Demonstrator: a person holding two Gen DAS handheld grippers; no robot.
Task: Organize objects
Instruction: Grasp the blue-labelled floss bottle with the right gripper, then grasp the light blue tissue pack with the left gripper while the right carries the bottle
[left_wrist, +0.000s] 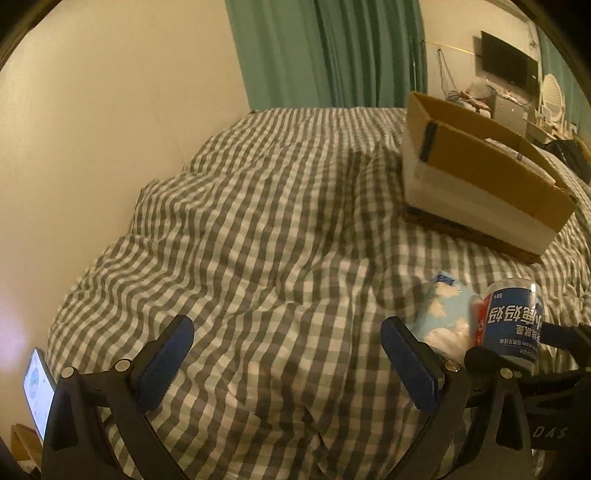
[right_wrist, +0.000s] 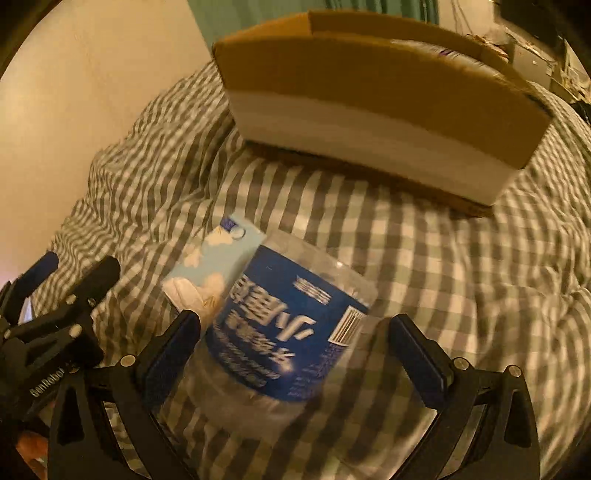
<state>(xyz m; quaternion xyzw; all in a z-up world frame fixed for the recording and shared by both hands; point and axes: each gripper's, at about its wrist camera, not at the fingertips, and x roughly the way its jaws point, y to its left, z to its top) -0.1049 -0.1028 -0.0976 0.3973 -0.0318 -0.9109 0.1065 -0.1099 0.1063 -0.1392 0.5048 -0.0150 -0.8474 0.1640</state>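
Right gripper (right_wrist: 291, 343) is low over the checked duvet (left_wrist: 258, 221), its 2 fingers spread wide around a clear plastic jar with a blue label (right_wrist: 291, 314); the left pad (right_wrist: 173, 354) sits right at the jar's side, while the right pad stands clear of it with bedding showing between, so nothing is pinched. The jar lies tilted on the bedding, just beside a light-blue packet with cloud print (right_wrist: 210, 266), which lies flat on its left and partly behind it. Farther off, an open cardboard box (right_wrist: 369, 92) rests on the duvet with its flaps up. Over to the left, the left gripper (left_wrist: 288, 350) hovers above bare duvet, fingers spread apart and empty. A lit phone screen (left_wrist: 37, 391) shows at its near left edge.
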